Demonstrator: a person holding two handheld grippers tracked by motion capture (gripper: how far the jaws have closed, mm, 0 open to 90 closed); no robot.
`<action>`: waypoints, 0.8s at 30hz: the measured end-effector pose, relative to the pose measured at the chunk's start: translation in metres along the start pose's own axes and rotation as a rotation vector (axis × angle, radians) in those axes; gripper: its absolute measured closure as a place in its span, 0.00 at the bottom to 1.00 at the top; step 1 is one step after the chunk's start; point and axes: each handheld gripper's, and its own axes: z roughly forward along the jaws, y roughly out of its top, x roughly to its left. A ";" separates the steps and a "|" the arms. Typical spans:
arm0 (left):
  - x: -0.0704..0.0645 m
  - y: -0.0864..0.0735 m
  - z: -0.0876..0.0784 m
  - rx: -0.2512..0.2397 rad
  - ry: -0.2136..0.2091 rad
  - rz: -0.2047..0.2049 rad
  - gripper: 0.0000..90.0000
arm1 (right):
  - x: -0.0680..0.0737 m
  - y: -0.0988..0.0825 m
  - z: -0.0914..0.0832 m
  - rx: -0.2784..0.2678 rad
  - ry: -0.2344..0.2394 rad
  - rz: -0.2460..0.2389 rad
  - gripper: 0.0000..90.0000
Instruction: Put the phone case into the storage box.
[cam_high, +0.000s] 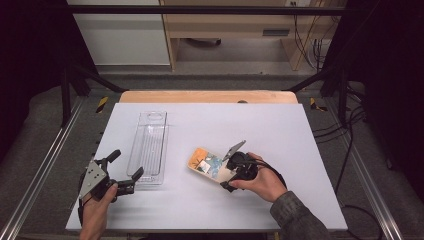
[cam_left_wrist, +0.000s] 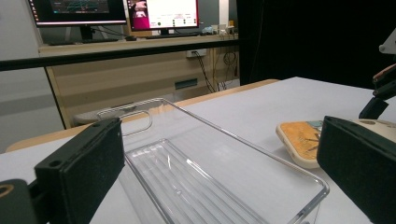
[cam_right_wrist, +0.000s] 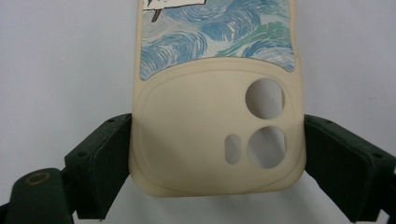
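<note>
Right claw (cam_right_wrist: 217, 154) wide, pads touching both sides of phone case (cam_right_wrist: 217, 116). Case flat on table (cam_high: 280, 130), right of tray (cam_high: 148, 147), long axis 10-to-4, camera-hole end at 4. Left claw (cam_high: 125, 165) wide, empty.

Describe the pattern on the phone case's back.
Blue-green swirling waves above a plain cream camera end on the phone case; clearest in the right gripper view.

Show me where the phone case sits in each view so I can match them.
High view: phone case right of centre, under the right gripper.
Left gripper view: its orange end at the right edge.
Right gripper view: centre, between the jaws.
Shared landmark: the white table.
</note>
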 end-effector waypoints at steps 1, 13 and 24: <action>0.000 0.000 0.000 -0.001 0.000 0.002 0.01 | 0.000 0.001 -0.001 -0.001 0.005 0.005 0.14; -0.016 0.009 0.003 0.007 -0.016 0.057 0.00 | -0.002 0.007 -0.017 0.000 0.000 0.010 0.14; -0.043 0.027 0.012 0.051 -0.001 0.195 0.00 | -0.009 0.013 -0.036 -0.009 -0.011 0.019 0.14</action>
